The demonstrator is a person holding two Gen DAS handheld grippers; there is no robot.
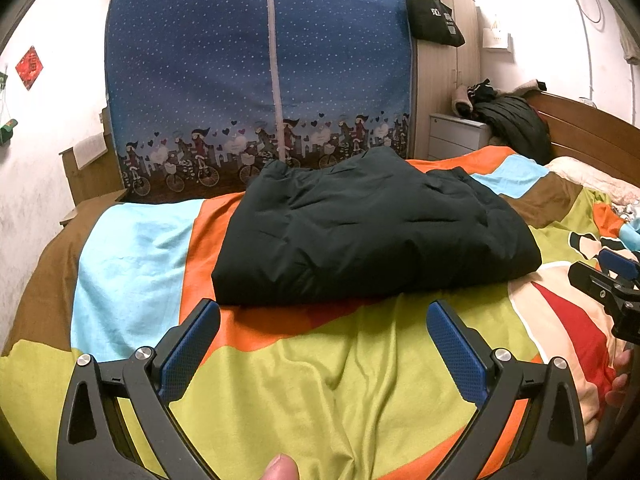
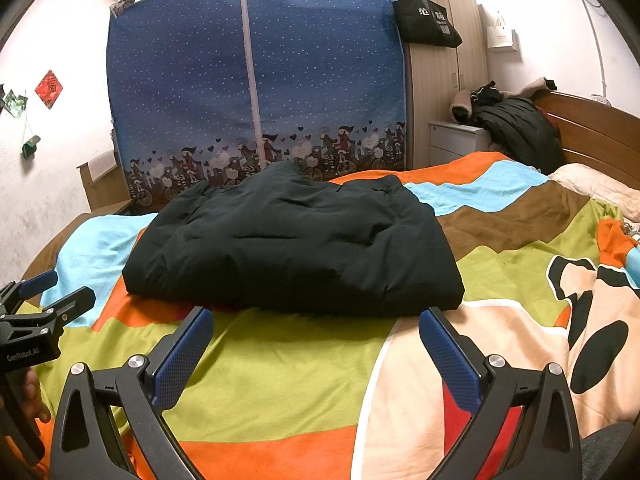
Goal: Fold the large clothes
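A dark green padded jacket (image 1: 372,228) (image 2: 296,244) lies folded into a thick rectangular bundle on the colourful bedspread (image 1: 312,384) (image 2: 280,380). My left gripper (image 1: 323,310) hovers open just short of the bundle's near edge, nothing between its blue pads. My right gripper (image 2: 316,318) is likewise open in front of the near edge, more toward the bundle's right corner. Each gripper shows in the other's view: the right gripper (image 1: 612,280) at the right edge, the left gripper (image 2: 40,300) at the left edge, with a hand on its handle.
A blue dotted fabric wardrobe (image 1: 260,76) stands behind the bed. A wooden cabinet with a hanging black tote bag (image 1: 434,16), a white nightstand (image 1: 456,136) and a pile of dark clothes (image 1: 508,120) sit at the back right by the wooden headboard (image 1: 588,128).
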